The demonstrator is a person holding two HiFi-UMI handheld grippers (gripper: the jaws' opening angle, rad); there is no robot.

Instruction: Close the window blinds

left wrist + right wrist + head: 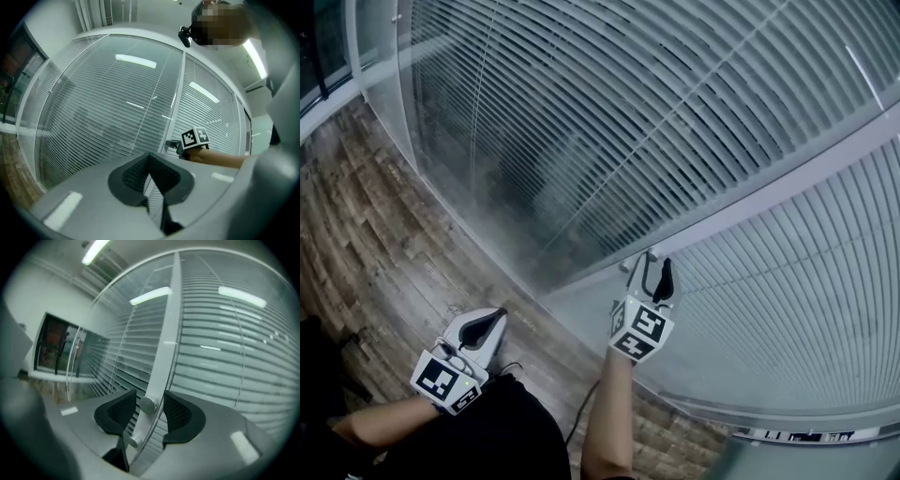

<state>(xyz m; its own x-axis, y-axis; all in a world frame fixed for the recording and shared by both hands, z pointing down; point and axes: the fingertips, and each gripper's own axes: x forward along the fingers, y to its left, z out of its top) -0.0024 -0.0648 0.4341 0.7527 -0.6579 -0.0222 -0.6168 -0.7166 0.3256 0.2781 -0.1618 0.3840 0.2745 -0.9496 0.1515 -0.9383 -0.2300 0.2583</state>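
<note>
Horizontal slat blinds hang behind glass panes on both sides of a white mullion. A round silver knob sticks out of the mullion, and a second smaller knob sits just below it. My right gripper is open with the upper knob between its dark pads, which stand close to it on both sides without pressing. In the head view the right gripper reaches up to the mullion. My left gripper hangs lower left, away from the glass, shut and empty.
A wooden plank floor runs along the foot of the glass wall. A white frame post stands at the far left. A thin cord hangs inside the left pane. The right arm crosses the left gripper view.
</note>
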